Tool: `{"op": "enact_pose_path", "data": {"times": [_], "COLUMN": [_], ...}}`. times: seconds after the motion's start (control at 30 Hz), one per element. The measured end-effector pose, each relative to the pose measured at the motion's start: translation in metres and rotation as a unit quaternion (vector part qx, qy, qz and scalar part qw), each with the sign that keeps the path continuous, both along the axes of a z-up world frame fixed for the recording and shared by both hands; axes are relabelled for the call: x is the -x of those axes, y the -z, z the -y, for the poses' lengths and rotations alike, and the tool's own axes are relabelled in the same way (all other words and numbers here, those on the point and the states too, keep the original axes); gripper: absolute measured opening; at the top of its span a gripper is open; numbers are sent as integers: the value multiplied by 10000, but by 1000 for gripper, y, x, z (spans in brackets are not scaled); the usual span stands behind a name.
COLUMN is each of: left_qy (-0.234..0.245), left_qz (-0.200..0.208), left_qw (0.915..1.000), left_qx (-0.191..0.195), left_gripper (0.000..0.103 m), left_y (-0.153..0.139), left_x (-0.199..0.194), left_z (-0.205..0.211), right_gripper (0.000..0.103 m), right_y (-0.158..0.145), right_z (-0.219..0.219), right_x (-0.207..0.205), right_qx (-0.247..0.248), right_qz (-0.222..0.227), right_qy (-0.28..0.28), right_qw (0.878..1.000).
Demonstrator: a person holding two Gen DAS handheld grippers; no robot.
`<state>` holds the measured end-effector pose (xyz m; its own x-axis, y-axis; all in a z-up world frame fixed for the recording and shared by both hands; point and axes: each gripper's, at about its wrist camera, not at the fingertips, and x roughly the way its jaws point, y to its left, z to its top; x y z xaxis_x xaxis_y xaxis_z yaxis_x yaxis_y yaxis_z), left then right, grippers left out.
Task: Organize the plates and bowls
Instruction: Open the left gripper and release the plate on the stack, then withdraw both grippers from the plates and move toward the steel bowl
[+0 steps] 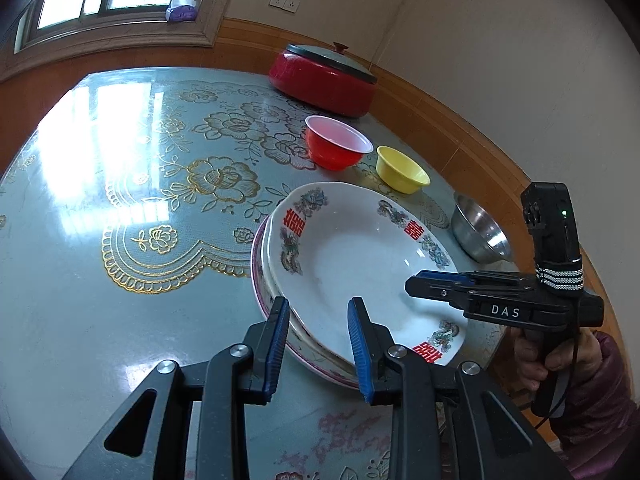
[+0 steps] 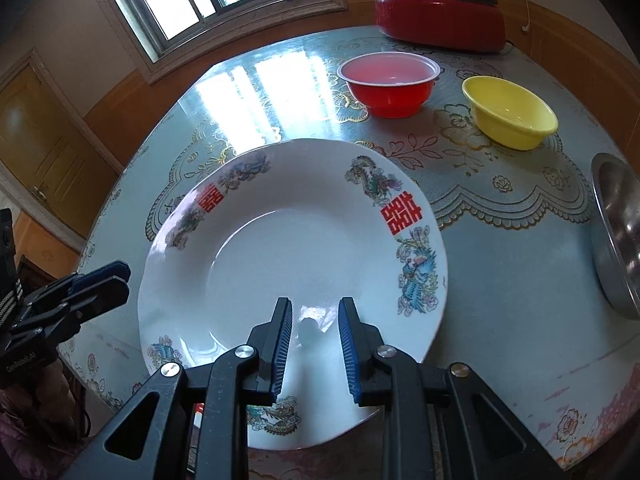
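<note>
Spread right fingers [image 2: 286,344] hover over the white plate [image 2: 292,240]; left fingers [image 1: 280,344] spread too.

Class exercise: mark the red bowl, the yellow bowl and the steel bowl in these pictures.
red bowl [image 2: 386,98]: right wrist view, on its outer wall.
yellow bowl [image 2: 508,110]: right wrist view, on its inner wall.
steel bowl [image 1: 480,236]: left wrist view, on its inside.

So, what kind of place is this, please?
Probably a home dining room: a table with a floral cover, a lidded red cooking pot by the wall, and decorated plates with bowls.
</note>
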<state>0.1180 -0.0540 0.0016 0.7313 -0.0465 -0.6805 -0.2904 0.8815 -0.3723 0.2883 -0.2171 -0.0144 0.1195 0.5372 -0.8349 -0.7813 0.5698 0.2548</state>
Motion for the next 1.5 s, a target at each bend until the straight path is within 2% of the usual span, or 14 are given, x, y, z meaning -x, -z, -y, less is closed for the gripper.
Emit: {"op": "enact_pose_path", "data": {"times": [0.13,0.2,0.27,0.37,0.53,0.57,0.8,1.07,1.37,1.5], "left_qy": [-157,-261,-360,-543,-711,-739,-783,-742,-718,-670], "left_qz": [-178,-267,-350,-485,-622,-654,-748,-794,-760,-711], "left_qw": [9997,9993,9987,9971,9952,9947,9929,9930,9927,9931], "left_qx": [-25,-66,-116,-199,-273,-292,-484,-459,-593,-655], "left_gripper": [30,30,34,42,45,46,53,55,55,65], "left_y": [6,9,11,14,15,16,16,21,18,15], "left_x": [-1,-2,-2,-3,-3,-3,-1,0,0,1], "left_z": [-4,-7,-9,-14,-19,-20,-21,-24,-25,-24], "right_gripper": [23,24,30,36,37,40,40,40,40,40], "right_y": [-13,-24,-31,-24,1,4,2,-1,-3,-5], "right_z": [8,20,33,40,36,35,26,24,24,27], "right_x": [1,-10,-25,-42,-53,-52,-41,-30,-24,-21], "right_qx": [-249,-569,-817,-772,-806,-797,-588,-326,-222,-212], "right_qz": [156,199,162,-108,-737,-770,-300,47,81,67], "right_qy": [113,510,1011,1494,1818,1839,1771,1697,1786,1878], "right_qw": [9995,9969,9914,9857,9773,9767,9820,9850,9836,9819]}}
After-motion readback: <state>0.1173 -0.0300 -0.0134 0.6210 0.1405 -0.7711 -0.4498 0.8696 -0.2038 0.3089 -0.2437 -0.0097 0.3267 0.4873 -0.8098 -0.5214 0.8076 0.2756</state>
